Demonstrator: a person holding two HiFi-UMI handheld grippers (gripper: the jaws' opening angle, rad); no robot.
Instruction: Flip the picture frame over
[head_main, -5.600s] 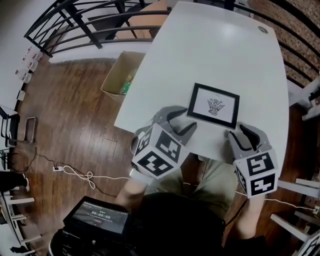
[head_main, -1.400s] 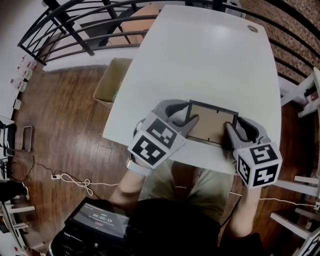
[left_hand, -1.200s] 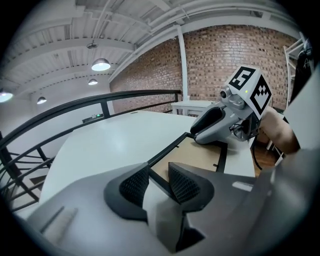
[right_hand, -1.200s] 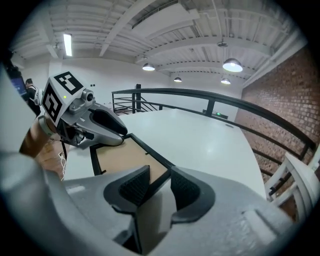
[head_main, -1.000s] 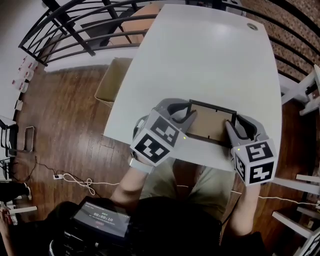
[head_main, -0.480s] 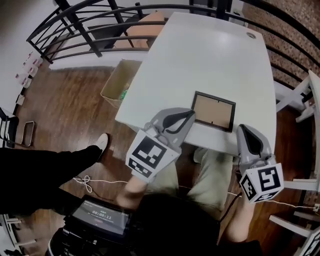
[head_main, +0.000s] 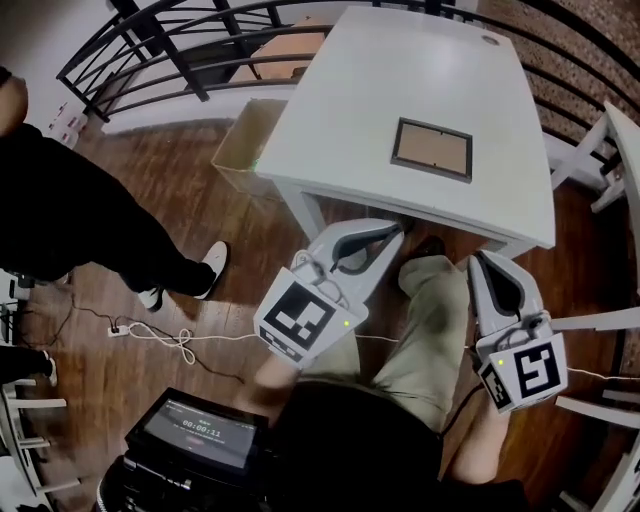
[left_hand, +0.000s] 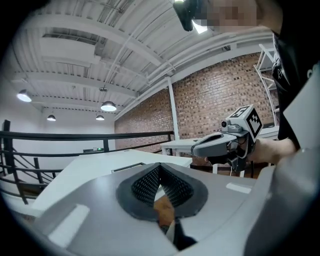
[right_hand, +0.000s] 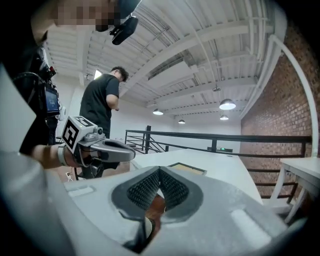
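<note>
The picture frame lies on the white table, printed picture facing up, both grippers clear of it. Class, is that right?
Not quite: in the head view the picture frame shows its brown backing facing up, not a printed picture. It does lie on the white table, with the left gripper and right gripper both clear of it.

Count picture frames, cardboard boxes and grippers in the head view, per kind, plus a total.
picture frame: 1, brown backing side up
cardboard box: 1
grippers: 2, left gripper and right gripper, both shut with nothing in them
Total: 4
</note>
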